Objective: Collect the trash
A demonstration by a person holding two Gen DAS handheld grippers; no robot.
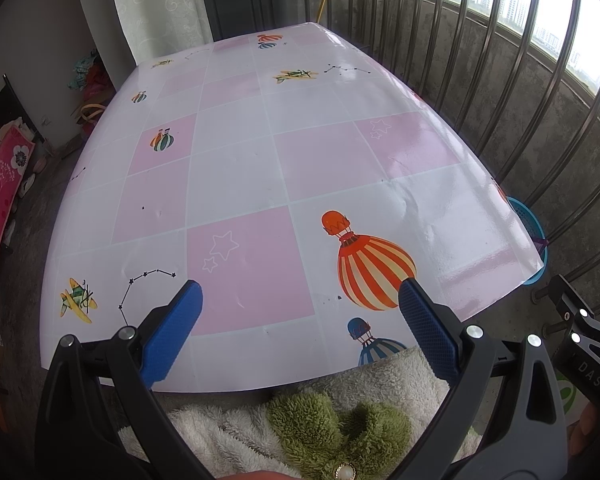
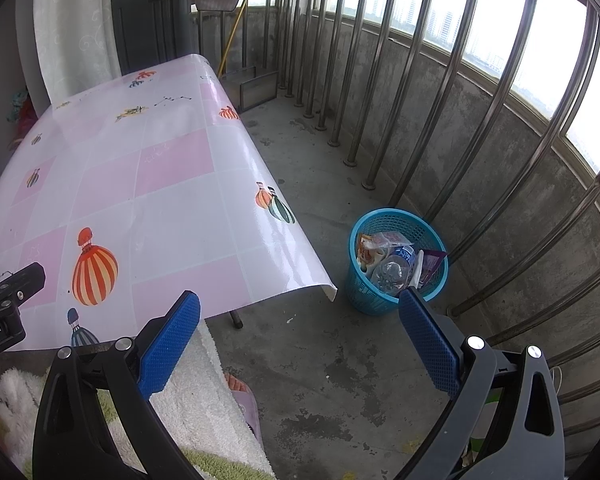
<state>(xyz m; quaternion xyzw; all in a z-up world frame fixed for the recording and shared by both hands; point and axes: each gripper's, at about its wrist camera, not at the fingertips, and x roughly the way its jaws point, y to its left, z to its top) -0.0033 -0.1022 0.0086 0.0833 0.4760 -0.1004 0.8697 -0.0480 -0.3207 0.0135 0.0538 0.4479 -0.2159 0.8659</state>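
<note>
The trash is sitting in the blue mesh wastebasket [image 2: 396, 260] on the concrete floor, just right of the table's near right corner and close to the metal railing [image 2: 452, 92]. Inside it a clear plastic bottle [image 2: 394, 268] is lying among crinkled snack wrappers [image 2: 374, 246] and a purple packet [image 2: 432, 262] that is sticking up at the right rim. All of it is looking light and thin; the bottle would probably be slippery and would dent under a hard squeeze, so its neck or shoulder seems the best hold, while the wrappers are limp and would best be pinched at a free edge or corner. The basket itself is looking light and somewhat flexible, with the rim as its natural hold. The right gripper [image 2: 300, 308] is hovering above the floor with its blue pads spread wide and nothing between them, its right pad overlapping the basket's near edge in view. The left gripper [image 1: 300, 300] is hanging over the near edge of the table [image 1: 236, 184], equally wide apart and carrying nothing. The glossy balloon-patterned tablecloth is showing no loose litter, only a few small dark specks, so the collecting is appearing largely done. A fluffy white and green garment [image 1: 320, 412] is filling the near foreground below both tools.
</note>
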